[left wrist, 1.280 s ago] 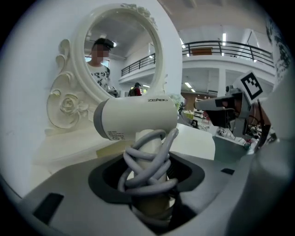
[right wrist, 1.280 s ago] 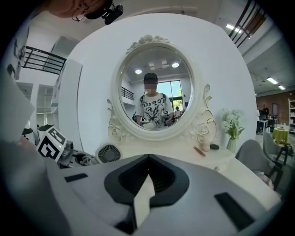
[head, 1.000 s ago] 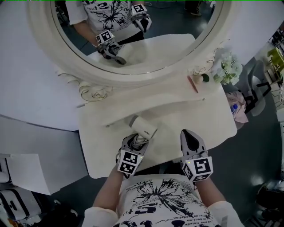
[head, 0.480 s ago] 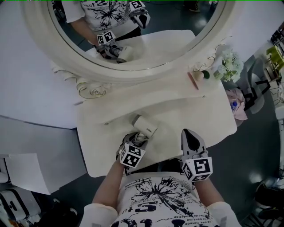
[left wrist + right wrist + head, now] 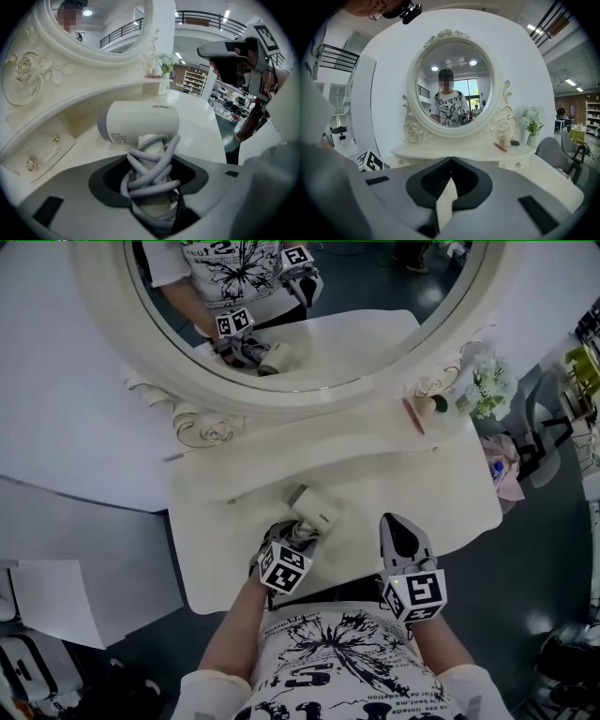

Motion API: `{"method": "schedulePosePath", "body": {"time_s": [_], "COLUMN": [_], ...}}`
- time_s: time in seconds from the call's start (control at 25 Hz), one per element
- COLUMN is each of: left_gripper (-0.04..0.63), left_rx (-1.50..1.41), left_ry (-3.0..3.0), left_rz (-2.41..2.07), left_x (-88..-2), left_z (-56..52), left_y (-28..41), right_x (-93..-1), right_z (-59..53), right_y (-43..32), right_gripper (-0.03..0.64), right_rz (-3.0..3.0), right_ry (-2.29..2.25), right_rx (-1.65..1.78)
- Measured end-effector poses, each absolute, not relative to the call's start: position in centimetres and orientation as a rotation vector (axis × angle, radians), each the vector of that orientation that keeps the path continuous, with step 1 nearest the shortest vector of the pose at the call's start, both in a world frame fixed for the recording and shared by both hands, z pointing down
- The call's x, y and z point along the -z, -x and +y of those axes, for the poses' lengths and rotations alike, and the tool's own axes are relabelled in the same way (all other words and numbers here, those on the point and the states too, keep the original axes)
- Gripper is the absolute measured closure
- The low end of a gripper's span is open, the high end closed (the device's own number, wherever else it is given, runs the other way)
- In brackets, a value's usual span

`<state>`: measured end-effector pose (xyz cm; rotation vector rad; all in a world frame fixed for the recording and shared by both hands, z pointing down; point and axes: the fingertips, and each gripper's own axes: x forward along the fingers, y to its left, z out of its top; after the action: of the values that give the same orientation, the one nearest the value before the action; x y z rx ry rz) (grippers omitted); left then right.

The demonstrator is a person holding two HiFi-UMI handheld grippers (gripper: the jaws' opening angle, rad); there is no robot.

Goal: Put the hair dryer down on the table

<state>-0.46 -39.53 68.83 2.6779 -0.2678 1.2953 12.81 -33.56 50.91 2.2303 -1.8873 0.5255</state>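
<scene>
A cream hair dryer (image 5: 314, 508) with a grey cord wound round its handle hangs low over the front middle of the white dressing table (image 5: 441, 474). My left gripper (image 5: 298, 532) is shut on that wrapped handle. In the left gripper view the barrel (image 5: 140, 123) lies sideways just beyond the jaws, with the cord (image 5: 150, 168) between them; I cannot tell whether it touches the top. My right gripper (image 5: 401, 523) hovers over the table's front edge, to the right of the dryer. Its jaws are shut on nothing, the tips meeting in the right gripper view (image 5: 451, 159).
An oval mirror (image 5: 309, 324) in an ornate cream frame stands at the back on a raised shelf. On the shelf's right end lie a pink stick (image 5: 412, 415) and a vase of white flowers (image 5: 486, 385). Small drawers (image 5: 42, 150) sit under the shelf.
My left gripper has shifted slightly right and forward with the dryer, and the dryer's barrel has turned a little. The right gripper has hardly moved.
</scene>
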Motion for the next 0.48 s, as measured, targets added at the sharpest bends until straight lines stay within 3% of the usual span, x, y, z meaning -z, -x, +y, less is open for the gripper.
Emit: {"method": "schedulePosePath", "body": {"time_s": [0.24, 0.28, 0.48], "left_gripper": [0.352, 0.267, 0.256], "left_rx": [-1.285, -1.286, -1.23], "left_ry": [-2.684, -2.683, -2.716], "left_rz": [-0.251, -0.238, -0.279], "left_x": [-68.9, -68.9, -67.9], "left_z": [-39.3, -39.1, -39.2], "left_y": [0.3, 0.4, 0.6], "right_x": [-50.3, -50.2, -49.7], "right_z": [-33.7, -33.7, -33.9], "right_y": [-12.2, -12.0, -11.4], "right_gripper": [0.6, 0.6, 0.6], "right_rz": [-1.917, -1.922, -1.946], "right_ry": [-2.196, -2.188, -2.164], "right_rx": [-0.491, -0.476, -0.434]}}
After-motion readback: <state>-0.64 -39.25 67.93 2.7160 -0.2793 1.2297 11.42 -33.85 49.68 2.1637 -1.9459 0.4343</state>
